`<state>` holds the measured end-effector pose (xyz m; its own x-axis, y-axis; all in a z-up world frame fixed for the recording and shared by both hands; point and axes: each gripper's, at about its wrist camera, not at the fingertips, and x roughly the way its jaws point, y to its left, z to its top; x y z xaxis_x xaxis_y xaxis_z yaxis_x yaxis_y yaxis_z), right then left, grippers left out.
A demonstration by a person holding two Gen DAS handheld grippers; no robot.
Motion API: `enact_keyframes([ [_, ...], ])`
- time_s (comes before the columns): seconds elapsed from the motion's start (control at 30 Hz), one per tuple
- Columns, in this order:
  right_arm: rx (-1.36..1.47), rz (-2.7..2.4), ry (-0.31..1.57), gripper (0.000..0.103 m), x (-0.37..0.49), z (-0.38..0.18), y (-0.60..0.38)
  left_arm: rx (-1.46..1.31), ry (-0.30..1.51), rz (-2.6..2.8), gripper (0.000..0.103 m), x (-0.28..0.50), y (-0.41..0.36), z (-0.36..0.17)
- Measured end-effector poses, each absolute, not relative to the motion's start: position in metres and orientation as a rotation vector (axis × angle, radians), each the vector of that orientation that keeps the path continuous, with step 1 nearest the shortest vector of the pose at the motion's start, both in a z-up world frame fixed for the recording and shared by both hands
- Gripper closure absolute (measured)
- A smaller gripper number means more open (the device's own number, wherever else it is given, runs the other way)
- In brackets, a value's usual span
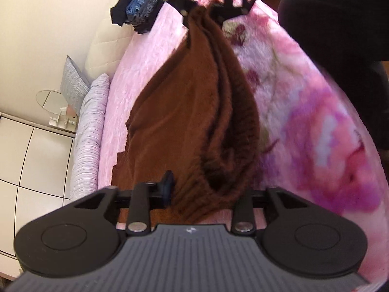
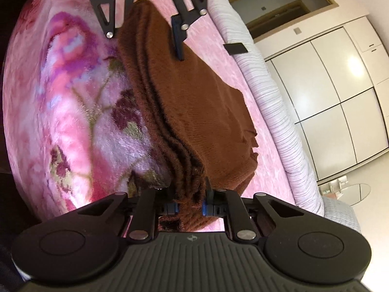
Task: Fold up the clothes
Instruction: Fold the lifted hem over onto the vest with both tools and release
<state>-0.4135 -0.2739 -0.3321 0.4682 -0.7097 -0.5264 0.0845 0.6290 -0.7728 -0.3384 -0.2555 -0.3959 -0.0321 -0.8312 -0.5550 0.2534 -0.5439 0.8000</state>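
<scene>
Keep both jaws clamped on brown knit garment; hold layered edges aligned; lower evenly onto bed; release together.

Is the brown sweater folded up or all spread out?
Folded. The brown sweater shows several stacked layered edges, held between two claws.

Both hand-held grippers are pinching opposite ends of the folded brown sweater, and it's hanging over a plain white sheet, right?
Not quite: the surface under it is a pink floral blanket, not a plain white sheet, as the right wrist view shows. The rest holds: the right hand-held gripper and the left hand-held gripper each pinch an end of the folded brown sweater.
</scene>
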Motion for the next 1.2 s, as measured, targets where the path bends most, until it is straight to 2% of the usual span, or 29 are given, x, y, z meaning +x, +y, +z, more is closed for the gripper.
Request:
enact_keyframes([
  [0.17,-0.741,-0.553,0.965,0.092,-0.418,-0.305,-0.265,1.348,-0.565,-1.740,0.092,-0.330,-0.248,-0.360],
  [0.47,-0.574,-0.279,1.029,0.091,-0.443,-0.240,-0.193,1.374,-0.358,-2.017,0.092,-0.319,-0.156,-0.312],
  [0.63,-0.502,-0.242,1.029,0.091,-0.446,-0.208,-0.173,1.301,-0.262,-2.059,0.092,-0.315,-0.145,-0.288],
  [0.87,-0.512,-0.287,0.949,0.092,-0.446,-0.153,-0.201,1.089,-0.078,-2.056,0.091,-0.281,-0.192,-0.231],
  [1.0,-0.427,-0.303,0.864,0.092,-0.436,-0.120,-0.262,0.987,0.040,-2.035,0.090,-0.247,-0.250,-0.203],
  [1.2,-0.308,-0.293,0.813,0.091,-0.407,-0.099,-0.366,0.882,0.258,-2.010,0.090,-0.196,-0.343,-0.194],
])
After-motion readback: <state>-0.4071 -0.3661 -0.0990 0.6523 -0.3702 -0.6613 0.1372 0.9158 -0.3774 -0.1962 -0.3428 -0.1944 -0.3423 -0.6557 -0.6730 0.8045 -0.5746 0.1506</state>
